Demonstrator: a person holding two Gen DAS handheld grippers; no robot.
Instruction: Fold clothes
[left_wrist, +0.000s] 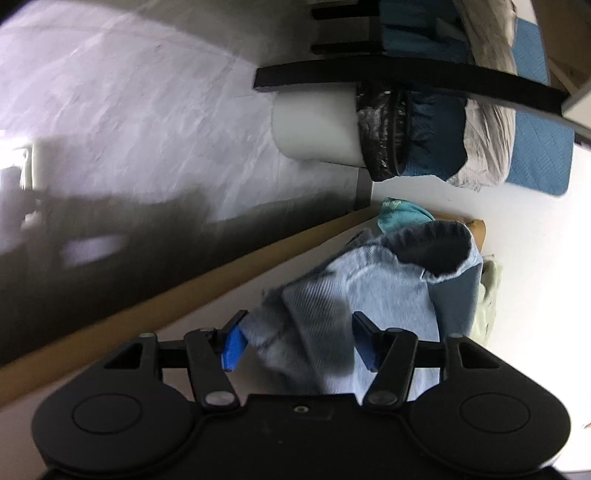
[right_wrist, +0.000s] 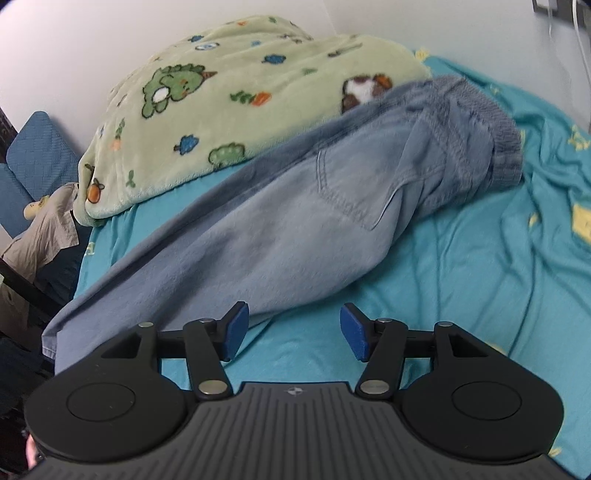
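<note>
A pair of light blue denim jeans (right_wrist: 295, 221) lies stretched across a wrinkled turquoise bedsheet (right_wrist: 461, 277), its gathered elastic waistband (right_wrist: 495, 129) at the far right and the leg running down toward the lower left, where the hem hangs over the bed's edge. The upper side of the jeans rests against a pale green fleece blanket printed with cartoon animals and trees (right_wrist: 229, 96), which is heaped along the white wall.

The right gripper (right_wrist: 293, 330) hovers low over the sheet with its blue-padded tongs spread — nothing sits between them, and the near fold of the denim lies just beyond the left pad (right_wrist: 236, 328).

In the left wrist view (tilted well to one side) the left gripper (left_wrist: 299, 341) also has its tongs spread apart. Denim cloth fills the gap between them, with the left blue pad (left_wrist: 233, 347) at its edge; whether either pad actually presses on it cannot be told through the blur. Past it run a tan wooden bed rail (left_wrist: 184, 288) and a white wall, and farther off stands a black frame (left_wrist: 406, 83) hung with dark and grey garments.
</note>
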